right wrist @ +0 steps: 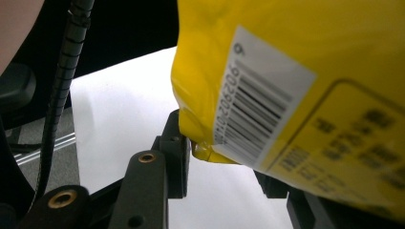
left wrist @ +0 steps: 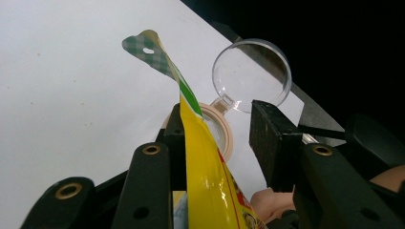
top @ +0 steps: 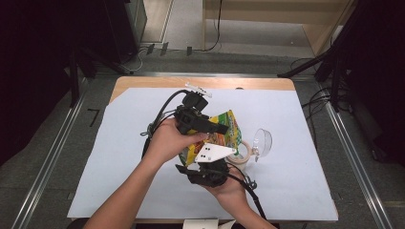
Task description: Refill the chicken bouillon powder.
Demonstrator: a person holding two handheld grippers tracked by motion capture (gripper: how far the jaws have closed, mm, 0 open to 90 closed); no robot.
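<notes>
A yellow snack bag (top: 230, 128) is held up over the middle of the table between both grippers. My left gripper (top: 218, 130) reaches it from the left. In the left gripper view, the bag's flat sealed top (left wrist: 191, 102) lies against the left pad (left wrist: 175, 138). The other pad (left wrist: 272, 143) stands apart from it, so the left gripper (left wrist: 219, 119) is open around the bag. My right gripper (top: 200, 160) comes from below. In the right gripper view, the right gripper (right wrist: 224, 152) is shut on the bag's barcode corner (right wrist: 210, 143), with its far jaw mostly hidden.
A beige tape roll (top: 241, 153) lies just right of the grippers, with a clear round plastic cup (top: 261, 141) on its side beside it. The roll (left wrist: 225, 136) and the cup (left wrist: 251, 74) lie just beyond the left jaws. A white sheet (top: 119, 157) covers the wooden table (top: 143, 82).
</notes>
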